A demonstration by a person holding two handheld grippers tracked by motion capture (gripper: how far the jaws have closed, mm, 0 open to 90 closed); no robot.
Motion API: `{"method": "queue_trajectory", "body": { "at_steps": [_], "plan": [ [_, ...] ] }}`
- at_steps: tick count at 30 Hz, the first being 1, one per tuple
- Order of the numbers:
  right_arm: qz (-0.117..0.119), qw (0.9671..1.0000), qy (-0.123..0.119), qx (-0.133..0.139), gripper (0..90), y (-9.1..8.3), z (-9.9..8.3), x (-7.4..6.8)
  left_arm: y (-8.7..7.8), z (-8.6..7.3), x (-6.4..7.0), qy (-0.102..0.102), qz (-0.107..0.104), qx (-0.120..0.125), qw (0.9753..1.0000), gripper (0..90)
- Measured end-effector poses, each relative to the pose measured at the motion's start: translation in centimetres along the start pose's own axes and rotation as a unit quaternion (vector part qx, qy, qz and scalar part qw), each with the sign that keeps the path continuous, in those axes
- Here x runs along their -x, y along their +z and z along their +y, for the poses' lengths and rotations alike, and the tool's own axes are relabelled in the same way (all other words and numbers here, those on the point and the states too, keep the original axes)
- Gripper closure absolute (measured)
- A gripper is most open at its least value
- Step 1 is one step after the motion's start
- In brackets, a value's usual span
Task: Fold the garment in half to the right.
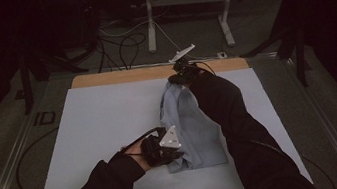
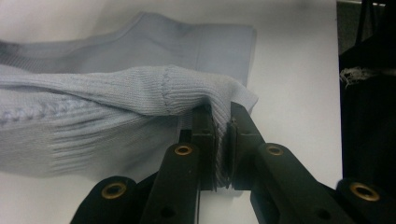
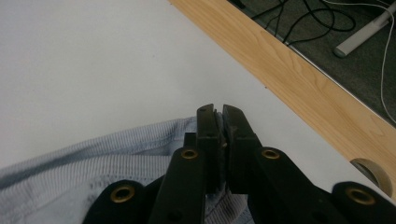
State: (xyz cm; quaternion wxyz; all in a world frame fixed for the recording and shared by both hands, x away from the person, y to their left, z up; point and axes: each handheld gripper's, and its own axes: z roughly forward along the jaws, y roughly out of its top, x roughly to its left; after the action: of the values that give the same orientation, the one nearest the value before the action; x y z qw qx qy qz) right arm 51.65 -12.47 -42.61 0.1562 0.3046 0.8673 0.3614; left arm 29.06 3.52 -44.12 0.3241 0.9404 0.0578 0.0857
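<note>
left hand-held gripper (image 2: 222, 140): near edge of the worktop, in the person's left hand; jaws clamped on a fold of ribbed hem, fabric pinched between the pads; in the high view (image 1: 164, 148) it sits at the garment's near-left corner, grey three-cornered plate on top
garment: pale blue-grey ribbed knit garment (image 1: 189, 127), lying mid-worktop, slightly right of centre; bunched and folded, running from the near gripper to the far one; the left gripper view shows the hem (image 2: 140, 88) lifted into a ridge over the flatter layer beneath
sleeves: black sleeves on both forearms; right forearm (image 1: 230, 115) crosses over the garment's right side
worktop: white flat worktop (image 1: 100, 125); light wooden strip (image 1: 123, 76) along the far edge
right hand-held gripper (image 3: 220, 126): at the far end of the garment, near the wooden strip (image 3: 289, 79); jaws pressed together with a thin edge of knit fabric (image 3: 116, 158) caught between them; high view (image 1: 181, 75)
floor: grey carpet beyond the worktop; black cables (image 1: 121, 46); white table legs (image 1: 149, 16)
</note>
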Motion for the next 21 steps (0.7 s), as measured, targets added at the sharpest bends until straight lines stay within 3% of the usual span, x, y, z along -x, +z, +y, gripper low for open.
{"method": "queue_trajectory", "body": {
  "at_steps": [12, 21],
  "plan": [
    [0.007, 1.0000, 0.004, 0.000, 86.9, 0.3, -0.6, 1.3, 2.0, 2.3, -0.3, 0.020, -0.014, 0.000, 0.9997, 84.8],
    [0.011, 0.9999, 0.003, -0.007, 86.9, 0.4, -1.3, 1.9, 3.9, 3.4, -0.3, 0.015, -0.028, -0.004, 0.9995, 84.7]
  ]
}}
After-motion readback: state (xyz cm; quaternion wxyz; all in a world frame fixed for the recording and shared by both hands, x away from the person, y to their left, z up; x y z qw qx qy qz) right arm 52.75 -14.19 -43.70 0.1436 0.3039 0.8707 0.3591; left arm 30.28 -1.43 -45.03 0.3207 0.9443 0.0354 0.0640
